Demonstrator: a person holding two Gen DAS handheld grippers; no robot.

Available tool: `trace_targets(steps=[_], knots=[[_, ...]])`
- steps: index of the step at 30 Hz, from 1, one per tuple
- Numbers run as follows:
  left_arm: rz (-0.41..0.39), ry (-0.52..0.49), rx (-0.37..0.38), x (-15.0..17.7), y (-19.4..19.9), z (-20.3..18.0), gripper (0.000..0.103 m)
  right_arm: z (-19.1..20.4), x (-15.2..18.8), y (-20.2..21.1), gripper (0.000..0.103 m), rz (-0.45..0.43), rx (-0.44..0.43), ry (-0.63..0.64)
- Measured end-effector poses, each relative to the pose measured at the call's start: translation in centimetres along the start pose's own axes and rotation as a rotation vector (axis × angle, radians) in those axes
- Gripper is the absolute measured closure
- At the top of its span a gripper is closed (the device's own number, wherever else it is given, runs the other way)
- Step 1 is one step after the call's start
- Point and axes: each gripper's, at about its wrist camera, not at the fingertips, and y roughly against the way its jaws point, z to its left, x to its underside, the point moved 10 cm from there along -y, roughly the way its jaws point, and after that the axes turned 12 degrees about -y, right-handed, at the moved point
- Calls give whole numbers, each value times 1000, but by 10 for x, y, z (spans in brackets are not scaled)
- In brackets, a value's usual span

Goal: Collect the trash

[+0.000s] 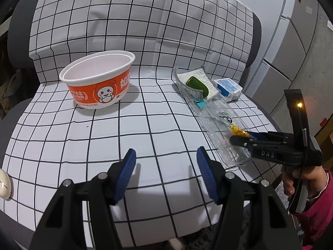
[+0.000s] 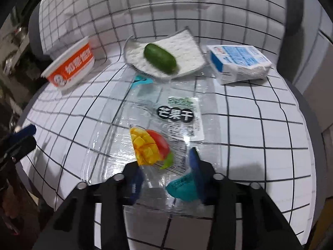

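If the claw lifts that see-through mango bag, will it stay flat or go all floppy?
Probably floppy: the mango bag is thin, crinkled clear film lying flat, so it should droop from the right claw. It looks empty, so likely very light. The shiny plastic might slip.

On the checked cloth (image 1: 145, 125) before me, the bowl (image 1: 97, 81) stands left. To its right a cucumber (image 2: 160, 58) lies on a mat (image 2: 187, 50), the tissue pack (image 2: 239, 64) just beside it on the right. The snack bag (image 2: 162, 125) lies nearer, its near end between my right hand-held gripper (image 2: 166, 175) jaws.
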Motion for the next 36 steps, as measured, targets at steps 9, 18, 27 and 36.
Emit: trace_targets(steps=[9, 18, 27, 36], knots=[[-7, -20, -24, -6, 8, 0, 44, 13, -9, 52, 100, -212, 15, 87], [-33, -87, -16, -46, -7, -16, 44, -2, -21, 128, 101, -398, -57, 32], [-50, -201, -2, -109, -74, -52, 29, -33, -41, 130, 100, -427, -62, -47], [51, -356, -94, -132, -151, -65, 29, -53, -54, 116, 100, -417, -81, -89]])
